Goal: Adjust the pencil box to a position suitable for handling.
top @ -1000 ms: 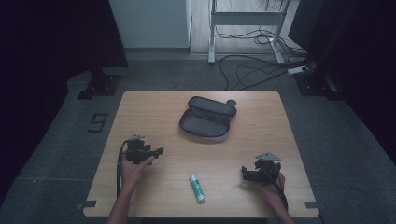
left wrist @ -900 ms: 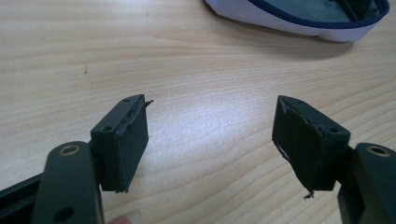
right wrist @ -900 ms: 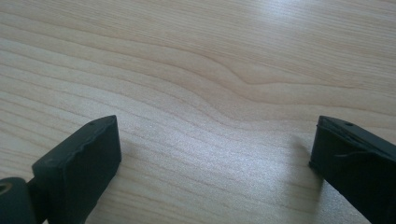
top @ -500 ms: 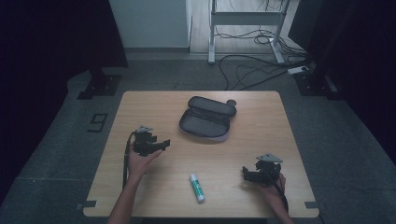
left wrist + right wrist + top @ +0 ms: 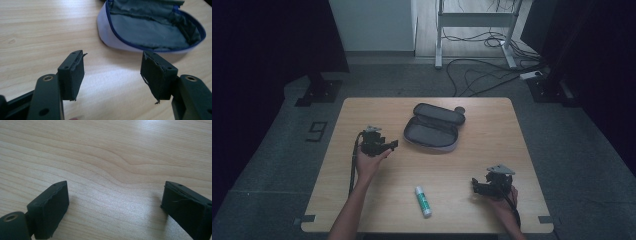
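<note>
An open grey pencil pouch (image 5: 432,132) with a blue zipper lies at the middle back of the wooden table (image 5: 492,130). My left gripper (image 5: 392,145) sits just left of it and points at it. In the left gripper view the pouch (image 5: 150,27) lies a short way beyond the gripper (image 5: 112,67). Its jaws are open, have just been closing a little, and hold nothing. A white and green glue stick (image 5: 423,201) lies near the front edge. My right gripper (image 5: 474,186) rests at the front right, pointing left. Its jaws (image 5: 115,195) are open over bare wood and have narrowed slightly.
The table stands on a grey floor. Cables (image 5: 482,75) and a desk frame (image 5: 472,20) lie beyond its far edge. Bare wood stretches between the pouch and the glue stick.
My left gripper has moved away from the front left of the table, up and right toward the pouch. The right gripper has stayed where it was.
</note>
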{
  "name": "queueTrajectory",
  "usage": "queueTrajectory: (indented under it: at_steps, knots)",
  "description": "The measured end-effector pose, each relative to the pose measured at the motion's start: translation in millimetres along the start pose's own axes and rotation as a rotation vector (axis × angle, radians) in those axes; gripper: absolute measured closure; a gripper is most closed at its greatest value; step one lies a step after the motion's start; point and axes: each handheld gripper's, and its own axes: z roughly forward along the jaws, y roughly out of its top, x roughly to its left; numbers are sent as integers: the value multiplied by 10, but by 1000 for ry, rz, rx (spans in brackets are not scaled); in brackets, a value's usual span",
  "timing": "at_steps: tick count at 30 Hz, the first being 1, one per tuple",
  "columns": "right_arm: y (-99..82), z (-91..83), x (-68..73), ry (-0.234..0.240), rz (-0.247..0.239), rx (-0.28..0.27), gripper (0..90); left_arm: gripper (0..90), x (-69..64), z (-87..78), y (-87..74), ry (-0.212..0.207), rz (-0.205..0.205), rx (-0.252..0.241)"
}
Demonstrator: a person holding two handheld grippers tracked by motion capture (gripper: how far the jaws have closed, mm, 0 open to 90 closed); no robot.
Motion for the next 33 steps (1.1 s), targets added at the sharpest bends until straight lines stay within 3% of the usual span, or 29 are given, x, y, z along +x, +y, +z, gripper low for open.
queueTrajectory:
  at_steps: [5,9,12,15,20,22,33]
  knots:
    - [-1,-2,0,1,-1,-2,81,355,1,105,67,14,15,19]
    - [-1,-3,1,2,-2,-3,88,363,1,153,96,-6,15,-6]
    - [-1,-5,5,2,-2,-4,93,382,2,174,89,19,34,-14]
    - [-2,-7,6,2,-4,-6,101,387,26,199,99,17,21,-6]
    - [-3,-8,6,4,-5,-7,105,379,25,272,171,27,36,20]
    - [-3,-8,7,4,-5,-8,107,384,27,306,209,6,14,18]
    - [-4,-10,6,5,-9,-9,115,380,-139,567,348,31,56,42]
